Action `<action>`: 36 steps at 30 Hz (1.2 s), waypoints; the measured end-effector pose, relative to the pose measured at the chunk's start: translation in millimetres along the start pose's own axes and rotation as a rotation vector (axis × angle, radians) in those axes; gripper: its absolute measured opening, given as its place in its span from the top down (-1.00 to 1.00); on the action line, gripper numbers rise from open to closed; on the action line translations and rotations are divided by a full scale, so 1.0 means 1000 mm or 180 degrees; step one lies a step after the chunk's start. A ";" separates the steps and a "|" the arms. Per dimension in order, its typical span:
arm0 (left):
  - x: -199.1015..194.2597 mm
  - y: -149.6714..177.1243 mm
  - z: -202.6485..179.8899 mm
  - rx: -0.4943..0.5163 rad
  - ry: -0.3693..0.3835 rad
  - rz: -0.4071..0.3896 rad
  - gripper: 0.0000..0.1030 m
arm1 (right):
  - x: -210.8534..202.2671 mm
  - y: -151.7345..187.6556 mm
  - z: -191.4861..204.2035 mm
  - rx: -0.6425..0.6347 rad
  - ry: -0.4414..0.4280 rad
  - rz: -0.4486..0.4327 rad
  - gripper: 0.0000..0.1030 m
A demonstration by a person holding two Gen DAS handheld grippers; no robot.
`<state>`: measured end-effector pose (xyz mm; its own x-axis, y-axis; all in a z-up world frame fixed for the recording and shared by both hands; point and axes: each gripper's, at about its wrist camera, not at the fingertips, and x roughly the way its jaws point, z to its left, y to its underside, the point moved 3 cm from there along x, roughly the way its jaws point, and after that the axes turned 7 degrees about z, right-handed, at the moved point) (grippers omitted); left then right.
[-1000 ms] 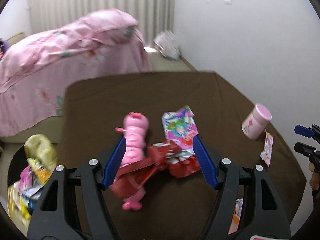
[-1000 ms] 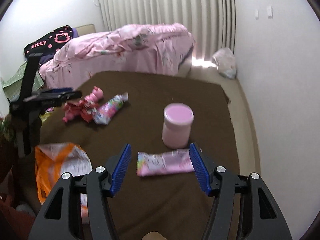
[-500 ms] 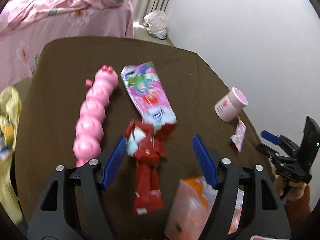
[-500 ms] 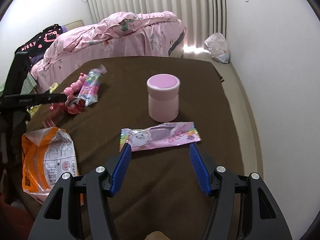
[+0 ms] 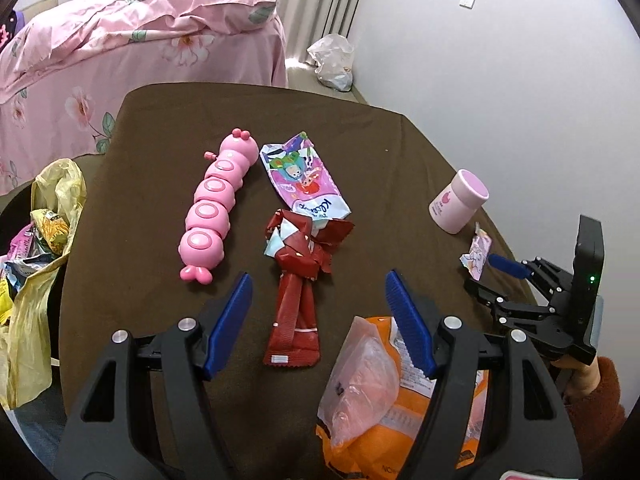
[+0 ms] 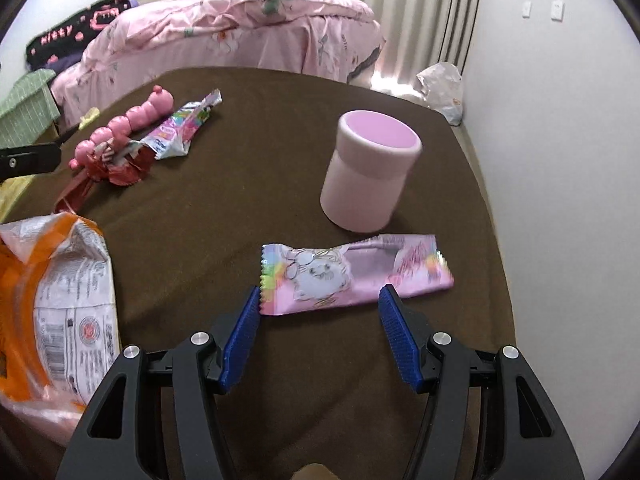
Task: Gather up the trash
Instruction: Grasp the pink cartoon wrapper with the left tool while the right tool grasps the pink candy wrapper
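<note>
I see a yellow bag (image 5: pixel 24 280) off the bench's (image 5: pixel 160 120) left edge, stuffed with wrappers; the pink cup's (image 6: pixel 370 176) contents I can't tell. My left tongs (image 5: pixel 318 294) gape wide, empty, astride the red wrapper (image 5: pixel 298 280). My right tongs (image 6: pixel 320 308) gape wide, empty, at the pink wrapper (image 6: pixel 352 276).

Soft even indoor light, sharp focus, strong fisheye bending at edges.

walls white (image 5: pixel 500 80) | curtain pale, pleated (image 6: pixel 400 0) | bed, pink floral quilt (image 5: pixel 120 48) | table, brown cloth (image 6: pixel 280 120)
</note>
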<state>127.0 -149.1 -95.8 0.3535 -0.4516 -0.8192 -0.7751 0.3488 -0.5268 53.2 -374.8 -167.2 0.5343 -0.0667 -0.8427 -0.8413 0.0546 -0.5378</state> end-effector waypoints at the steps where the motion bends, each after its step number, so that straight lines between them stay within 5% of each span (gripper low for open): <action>1: 0.000 0.001 0.000 -0.0011 0.0016 0.0007 -0.27 | -0.002 0.004 -0.006 0.0057 0.0041 0.0016 -0.11; 4: 0.004 0.003 0.000 -0.0036 0.0073 0.0045 -0.27 | -0.006 0.017 -0.024 0.0233 0.0104 0.0053 -0.11; 14: -0.001 0.003 -0.007 0.0019 0.0005 -0.0132 -0.27 | -0.014 0.034 -0.047 0.0841 -0.0461 0.0157 -0.11; 17: -0.005 0.001 -0.002 -0.0023 -0.0046 -0.0212 -0.27 | -0.021 0.023 -0.043 0.0976 -0.0688 -0.0101 -0.11; 21: -0.003 0.000 0.006 -0.0112 -0.0089 -0.0206 -0.27 | -0.012 0.004 -0.039 0.1092 -0.0559 -0.0199 -0.03; 26: -0.003 0.002 0.013 -0.0145 -0.0106 -0.0199 -0.27 | 0.004 -0.004 -0.031 0.0972 -0.0567 -0.0076 0.51; 36: 0.010 -0.021 0.006 -0.0112 0.0074 -0.0214 -0.42 | -0.034 0.020 -0.038 0.0935 -0.0491 -0.0375 0.55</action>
<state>150.3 -155.8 -93.7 0.3935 -0.4921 -0.7765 -0.7682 0.2880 -0.5718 14.8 -409.3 -148.7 0.6512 0.0605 -0.7565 -0.7257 0.3413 -0.5974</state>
